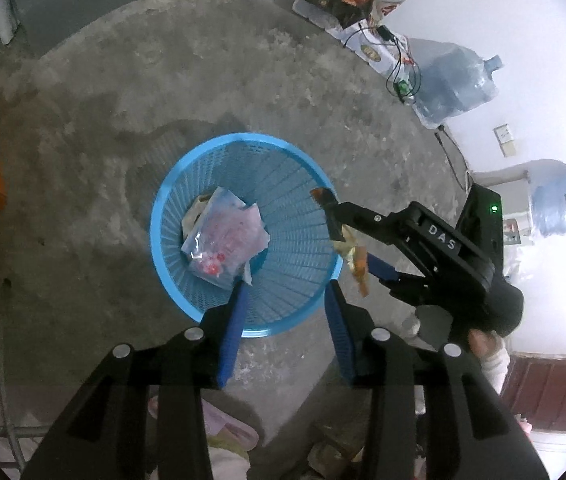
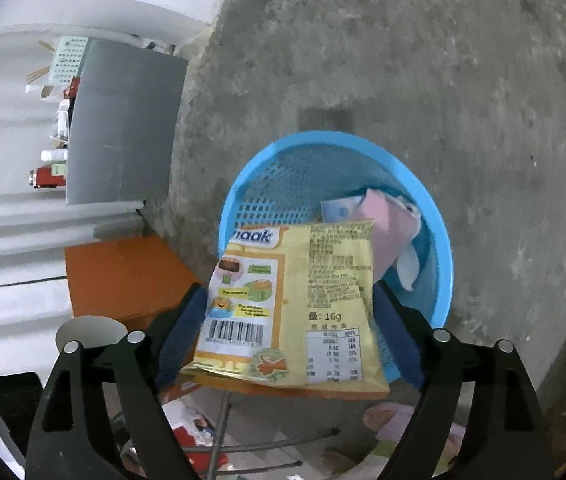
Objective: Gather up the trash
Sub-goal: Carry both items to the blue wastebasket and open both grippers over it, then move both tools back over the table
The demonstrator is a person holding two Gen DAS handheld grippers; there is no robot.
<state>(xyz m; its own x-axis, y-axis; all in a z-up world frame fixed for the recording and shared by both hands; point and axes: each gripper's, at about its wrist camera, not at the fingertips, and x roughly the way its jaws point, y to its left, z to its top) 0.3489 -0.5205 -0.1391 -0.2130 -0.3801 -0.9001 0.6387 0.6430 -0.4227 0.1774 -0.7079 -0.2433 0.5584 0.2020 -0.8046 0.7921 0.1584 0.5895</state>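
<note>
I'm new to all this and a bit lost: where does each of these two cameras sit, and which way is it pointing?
Left wrist: on the left gripper, looking down into the blue basket; its own open fingers, the right gripper and a hand show.
Right wrist: on the right gripper, looking down past the yellow snack packet between its fingers towards the blue basket.
Shared: basket, packet, concrete floor.

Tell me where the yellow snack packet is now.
The yellow snack packet is held in the right tongs, just above the near rim of the blue basket.
</note>
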